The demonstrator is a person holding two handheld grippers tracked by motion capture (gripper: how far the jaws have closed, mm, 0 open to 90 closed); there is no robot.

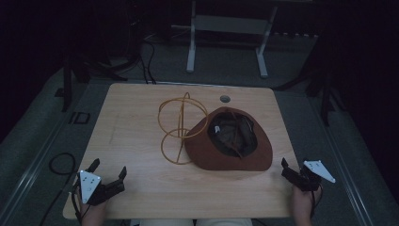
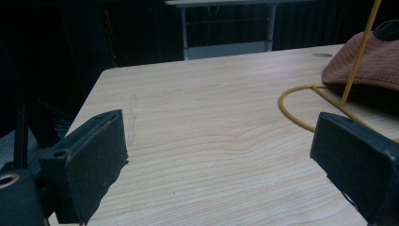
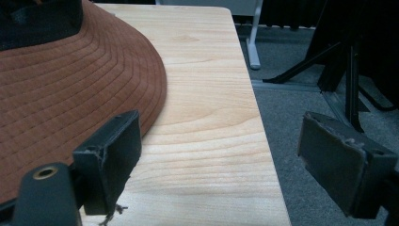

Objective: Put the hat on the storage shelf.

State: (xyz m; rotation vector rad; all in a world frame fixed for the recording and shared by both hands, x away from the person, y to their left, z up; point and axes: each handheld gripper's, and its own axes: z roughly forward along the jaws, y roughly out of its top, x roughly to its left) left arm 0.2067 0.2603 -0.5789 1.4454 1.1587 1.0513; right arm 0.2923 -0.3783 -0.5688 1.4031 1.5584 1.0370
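Note:
A brown brimmed hat (image 1: 230,140) lies upside down on the wooden table (image 1: 136,117), right of centre, its dark lining facing up. A yellow wire stand (image 1: 181,127) of rings and a post rests against its left side. My left gripper (image 1: 109,170) hovers open at the table's front left corner, with bare wood between its jaws; the wire stand (image 2: 301,106) and hat brim (image 2: 371,61) lie ahead to its right. My right gripper (image 1: 292,168) is open at the front right edge. Its left jaw sits just off the hat's brim (image 3: 70,94).
A round grommet hole (image 1: 225,99) sits near the table's far edge. Beyond the table stands a white metal frame (image 1: 226,42) on grey carpet, with dark tripod legs (image 1: 329,84) at the right and cables (image 1: 61,162) on the floor at the left.

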